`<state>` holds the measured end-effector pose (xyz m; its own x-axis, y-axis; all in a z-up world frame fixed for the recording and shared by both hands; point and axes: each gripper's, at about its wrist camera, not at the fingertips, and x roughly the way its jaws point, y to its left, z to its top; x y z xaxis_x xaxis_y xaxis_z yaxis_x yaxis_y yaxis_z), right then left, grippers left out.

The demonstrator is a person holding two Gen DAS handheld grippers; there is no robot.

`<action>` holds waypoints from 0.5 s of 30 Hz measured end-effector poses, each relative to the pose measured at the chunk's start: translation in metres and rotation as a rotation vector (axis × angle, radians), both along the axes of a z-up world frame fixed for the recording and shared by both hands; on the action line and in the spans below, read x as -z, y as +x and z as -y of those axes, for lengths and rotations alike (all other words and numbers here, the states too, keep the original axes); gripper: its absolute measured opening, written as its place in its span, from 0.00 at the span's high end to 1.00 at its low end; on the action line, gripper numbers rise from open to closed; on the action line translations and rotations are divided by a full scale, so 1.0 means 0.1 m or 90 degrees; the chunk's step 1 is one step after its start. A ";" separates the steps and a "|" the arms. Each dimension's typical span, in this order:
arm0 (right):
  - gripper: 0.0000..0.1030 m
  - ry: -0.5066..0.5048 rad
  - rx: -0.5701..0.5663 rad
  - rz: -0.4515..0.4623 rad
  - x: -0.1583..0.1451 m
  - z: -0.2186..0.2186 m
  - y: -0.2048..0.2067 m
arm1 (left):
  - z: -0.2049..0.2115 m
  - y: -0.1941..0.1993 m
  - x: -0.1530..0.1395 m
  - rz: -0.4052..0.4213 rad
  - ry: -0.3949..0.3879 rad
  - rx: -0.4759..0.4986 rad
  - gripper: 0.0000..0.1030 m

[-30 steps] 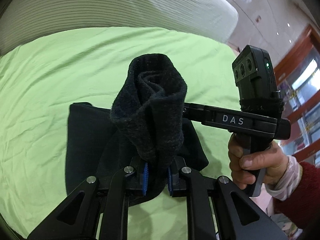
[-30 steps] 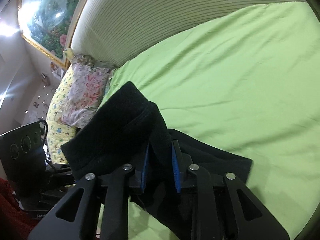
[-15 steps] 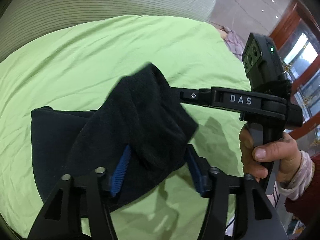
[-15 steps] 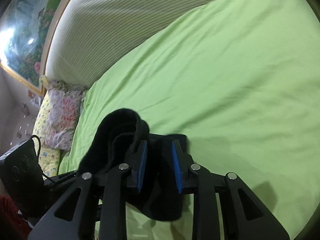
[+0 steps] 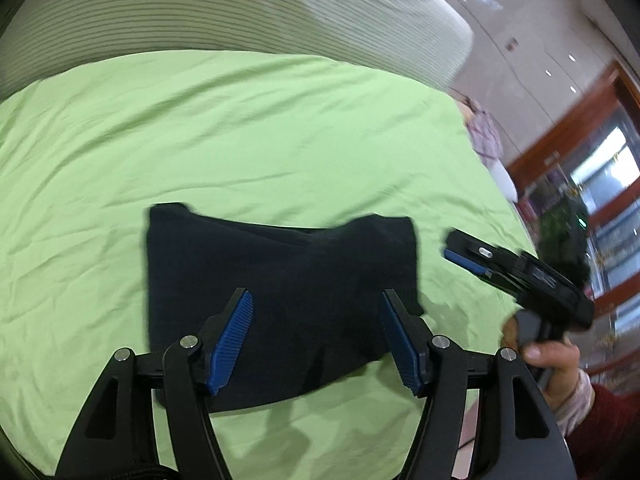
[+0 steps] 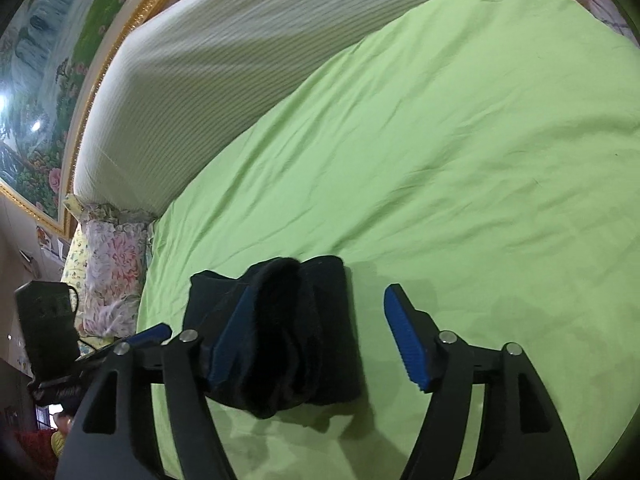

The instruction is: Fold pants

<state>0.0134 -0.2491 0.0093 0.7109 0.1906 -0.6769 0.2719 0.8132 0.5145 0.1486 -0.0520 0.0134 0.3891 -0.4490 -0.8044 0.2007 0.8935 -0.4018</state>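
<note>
The dark navy pants (image 5: 280, 296) lie folded into a compact rectangle on the green bed sheet (image 5: 240, 140). My left gripper (image 5: 316, 336) is open, its blue pads spread just above the near edge of the fold, holding nothing. In the right wrist view the pants (image 6: 288, 332) show as a thick bundle with the folded end facing me. My right gripper (image 6: 320, 344) is open and empty, its left pad beside the bundle. It also shows in the left wrist view (image 5: 520, 276), held by a hand to the right of the pants.
A striped white headboard cushion (image 6: 240, 60) runs along the far side of the bed. Floral pillows (image 6: 112, 264) lie at the left in the right wrist view. The bed's right edge (image 5: 500, 184) drops to a tiled floor and wooden doors.
Both grippers held the pants' folded end up a second ago. They laid it down, opened and drew back, and the pants now lie flat in a fold.
</note>
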 end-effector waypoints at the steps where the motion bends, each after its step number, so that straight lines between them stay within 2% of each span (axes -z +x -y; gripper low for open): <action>1: 0.29 -0.001 -0.003 0.000 -0.01 -0.03 0.00 | -0.06 0.01 0.01 -0.005 -0.001 -0.011 0.35; 6: 0.24 -0.036 -0.018 -0.017 -0.06 -0.24 0.01 | -0.36 -0.01 0.06 -0.021 -0.008 -0.055 0.31; 15: 0.19 -0.073 -0.045 -0.049 0.01 -0.52 0.04 | -0.54 0.01 0.16 -0.043 -0.010 -0.086 0.29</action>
<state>0.0177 -0.1976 0.0079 0.6441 0.1566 -0.7487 0.2473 0.8836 0.3975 0.1493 0.0021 -0.0026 0.3921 -0.4082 -0.8244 0.0505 0.9044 -0.4237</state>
